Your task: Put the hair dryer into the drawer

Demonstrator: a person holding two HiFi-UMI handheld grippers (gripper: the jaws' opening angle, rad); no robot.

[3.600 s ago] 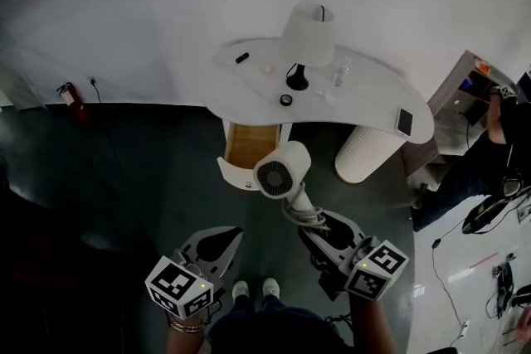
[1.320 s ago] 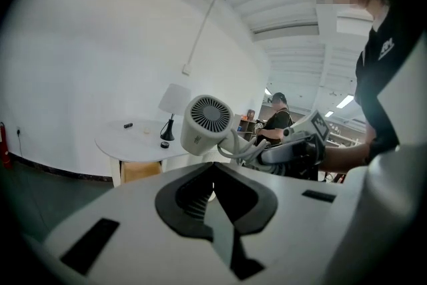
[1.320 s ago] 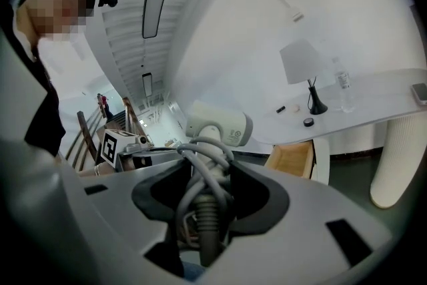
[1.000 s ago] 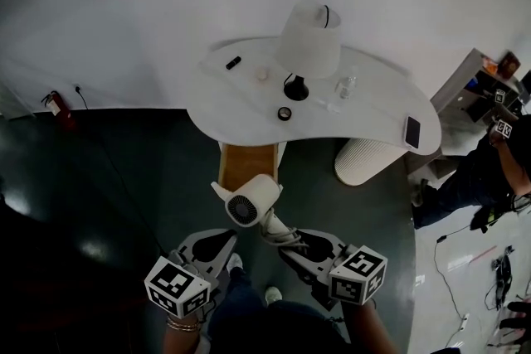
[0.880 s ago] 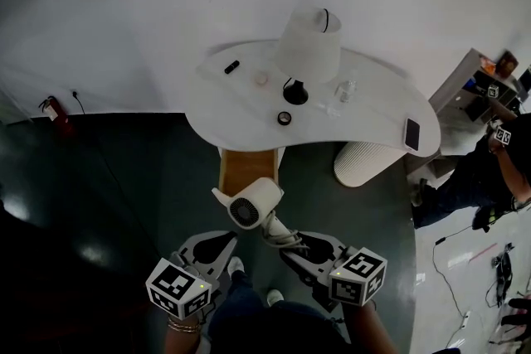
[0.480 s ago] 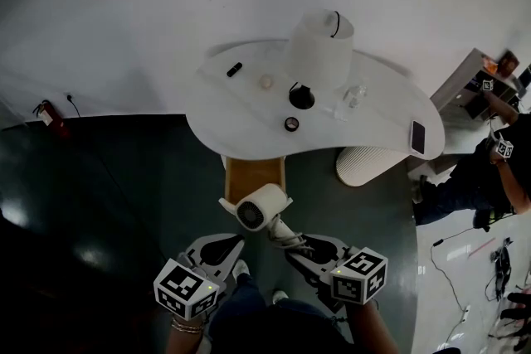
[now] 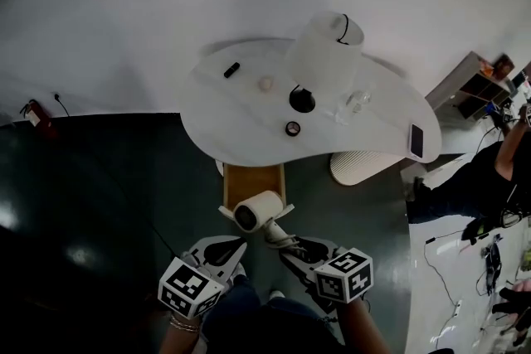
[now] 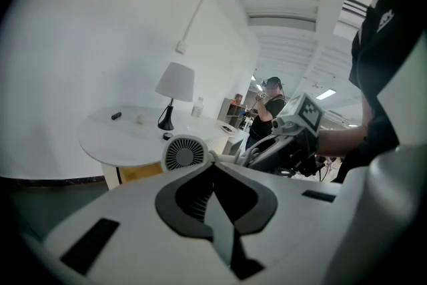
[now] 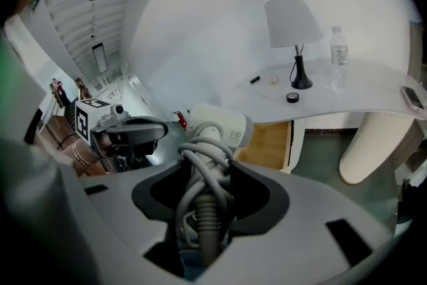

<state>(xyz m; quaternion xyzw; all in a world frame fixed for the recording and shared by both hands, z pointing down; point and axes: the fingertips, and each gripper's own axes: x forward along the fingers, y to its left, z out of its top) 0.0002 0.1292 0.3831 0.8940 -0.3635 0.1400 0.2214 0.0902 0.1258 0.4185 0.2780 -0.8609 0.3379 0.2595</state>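
The right gripper (image 7: 282, 240) reaches forward and tilts downward, its fingers clamped on the cord-wrapped handle of the hair dryer (image 7: 254, 212). The dryer hangs in the air just over the front end of the open drawer (image 7: 251, 178), which juts out from under the white counter (image 7: 241, 112). Its round grille faces back toward the person. The left gripper (image 7: 237, 244) sits just beside it on the left and points forward at a shallower tilt, its fingers pressed together with nothing between them. Both grippers are held low and close in front of the body.
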